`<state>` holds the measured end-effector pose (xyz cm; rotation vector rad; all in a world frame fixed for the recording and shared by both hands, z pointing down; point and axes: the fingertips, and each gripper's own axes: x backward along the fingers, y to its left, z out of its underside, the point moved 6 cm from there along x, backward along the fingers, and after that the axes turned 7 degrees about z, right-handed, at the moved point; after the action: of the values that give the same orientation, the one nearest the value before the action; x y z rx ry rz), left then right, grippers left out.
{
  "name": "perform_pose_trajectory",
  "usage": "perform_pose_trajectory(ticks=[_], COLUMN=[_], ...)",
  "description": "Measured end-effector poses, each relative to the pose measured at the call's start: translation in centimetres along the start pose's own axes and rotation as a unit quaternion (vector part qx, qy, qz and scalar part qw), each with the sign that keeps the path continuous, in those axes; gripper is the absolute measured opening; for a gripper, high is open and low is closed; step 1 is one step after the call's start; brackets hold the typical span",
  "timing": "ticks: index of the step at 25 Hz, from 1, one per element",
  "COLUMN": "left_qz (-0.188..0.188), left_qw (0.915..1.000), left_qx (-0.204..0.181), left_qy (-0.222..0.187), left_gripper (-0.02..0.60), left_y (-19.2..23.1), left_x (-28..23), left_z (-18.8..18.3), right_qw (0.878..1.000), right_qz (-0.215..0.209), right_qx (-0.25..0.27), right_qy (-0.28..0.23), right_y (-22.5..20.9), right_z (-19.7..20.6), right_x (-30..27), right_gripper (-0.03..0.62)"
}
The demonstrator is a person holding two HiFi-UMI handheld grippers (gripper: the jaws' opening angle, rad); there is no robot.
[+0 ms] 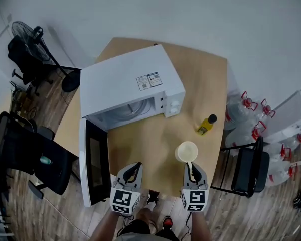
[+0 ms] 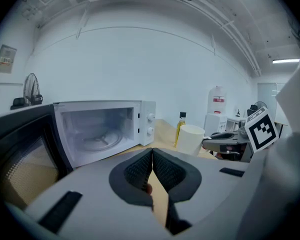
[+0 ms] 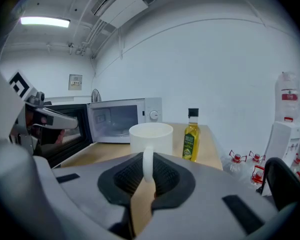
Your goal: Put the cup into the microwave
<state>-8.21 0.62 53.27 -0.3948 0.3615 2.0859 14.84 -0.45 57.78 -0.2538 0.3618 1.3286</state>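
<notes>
A plain cylindrical cup, matte and off-white, is pinched by its slim loop handle between the ribbed black pads of the right tongs, which are closed onto that handle. The cup is held upright over the front right part of the desk, to the right of the microwave's open door. Whether its base touches the wood cannot be told. The left tongs are pressed together with nothing between them, and are held beside the right tongs, near the edge of the open door. A cube with black-and-white square markers is carried on each.

The microwave is a smooth white box with a printed label on its top and two round knobs on its panel. Its door, dark-framed with a meshed window, is swung out toward the person. A clear glass turntable is seen in the pale cavity. A small bottle of yellow oil with a black cap is stood right of the microwave, beyond the cup and apart from it.

The desk is topped with light, smooth wood and its corners are rounded. The floor is laid with grey-brown planks. A black fan and a black chair are placed at the left. A black folding chair is placed at the right, with large clear water jugs with red handles beyond it. The wall is plain white.
</notes>
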Motion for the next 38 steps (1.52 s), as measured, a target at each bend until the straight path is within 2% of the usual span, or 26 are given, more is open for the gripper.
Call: perform_pose_trajectory(ticks=[9, 19, 28, 38], left_qz=[-0.015, -0.018, -0.044, -0.1], left_qw=[0.9994, 0.9978, 0.9965, 0.992], left_qx=[-0.007, -0.016, -0.004, 0.02], left_qy=[-0.031, -0.062, -0.071, -0.075], left_gripper=[0.023, 0.023, 0.023, 0.023], left_y=[2.1, 5.1, 7.2, 9.7], left_x=[2.2, 3.0, 3.9, 4.6], left_z=[-3.6, -6.5, -7.0, -7.0], right_qw=[1.0, 0.998, 0.995, 0.989], right_qz=[-0.011, -0.021, -0.059, -0.116], right_qx=[0.01, 0.026, 0.044, 0.065], right_qy=[-0.023, -0.048, -0.069, -0.07], right_y=[2.4, 5.5, 8.6, 11.0], right_z=[-5.3, -9.3, -11.7, -13.0], right_x=[1.2, -0.4, -2.7, -6.3], right_gripper=[0.044, 0.044, 0.044, 0.045])
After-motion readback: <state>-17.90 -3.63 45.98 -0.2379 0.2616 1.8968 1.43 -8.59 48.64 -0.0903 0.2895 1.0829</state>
